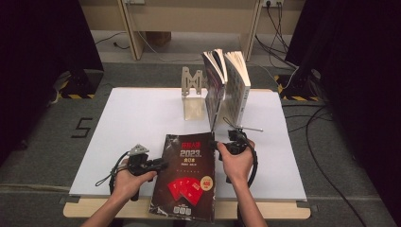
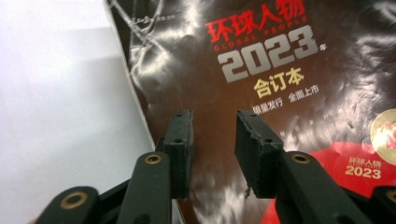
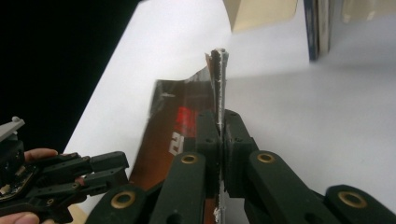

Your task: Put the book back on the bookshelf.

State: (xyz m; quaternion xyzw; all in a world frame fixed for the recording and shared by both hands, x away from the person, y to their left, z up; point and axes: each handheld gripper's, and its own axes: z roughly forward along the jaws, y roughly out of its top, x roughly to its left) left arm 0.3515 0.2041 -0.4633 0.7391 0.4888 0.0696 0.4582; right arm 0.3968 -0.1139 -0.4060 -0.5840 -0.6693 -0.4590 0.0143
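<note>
Black two-jaw tongs (image 3: 219, 135) with brass-coloured pivot rivets, ridged pads (image 2: 180, 140), trailing black cables and bare forearms.

Landmark: the magazine (image 1: 187, 177), lying on the white board (image 1: 137, 118). Left of the magazine, the board is bare up to its edge, apart from the left gripper (image 1: 158, 165) just beside the cover. Beyond the magazine, two upright books (image 1: 227, 85) and a metal bookend (image 1: 193, 92) block the far middle. Right of the magazine, past the right gripper (image 1: 215, 145) clamped on its edge, the board lies open.
</note>
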